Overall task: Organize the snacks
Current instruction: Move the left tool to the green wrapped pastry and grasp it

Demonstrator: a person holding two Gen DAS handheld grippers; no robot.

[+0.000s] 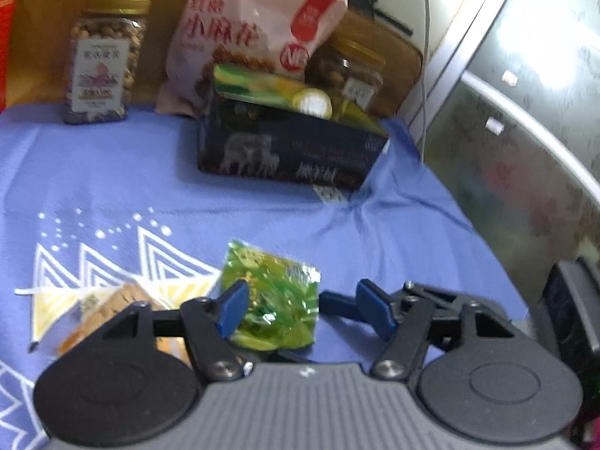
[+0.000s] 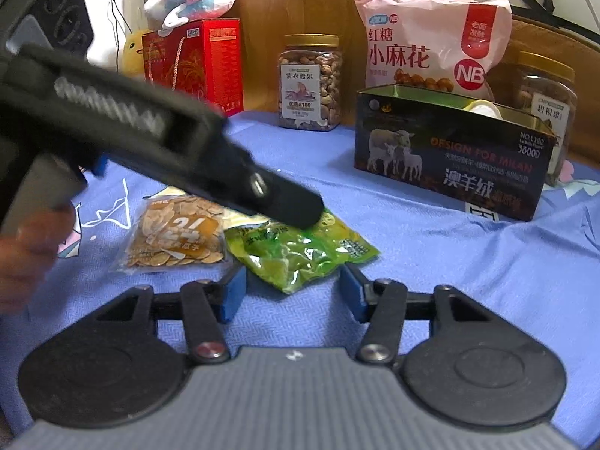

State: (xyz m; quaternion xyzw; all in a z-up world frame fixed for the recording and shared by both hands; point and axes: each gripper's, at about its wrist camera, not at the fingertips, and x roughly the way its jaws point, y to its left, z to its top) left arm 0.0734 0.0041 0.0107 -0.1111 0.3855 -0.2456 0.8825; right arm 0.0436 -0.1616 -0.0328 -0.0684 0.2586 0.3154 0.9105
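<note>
Right wrist: green snack packet [image 2: 300, 251] just beyond right tongs [image 2: 292, 292].

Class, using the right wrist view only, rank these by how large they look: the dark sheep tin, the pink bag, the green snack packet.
1. dark sheep tin
2. pink bag, partly hidden behind the tin, so close
3. green snack packet

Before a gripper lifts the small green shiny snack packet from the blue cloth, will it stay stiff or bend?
The small green shiny snack packet looks like thin, crinkled film, so it will probably flop and sag from a pinched edge. Its glossy surface may slip between the pads. It lies flat on the blue cloth and seems light, so rolling or tipping is unlikely.
</note>
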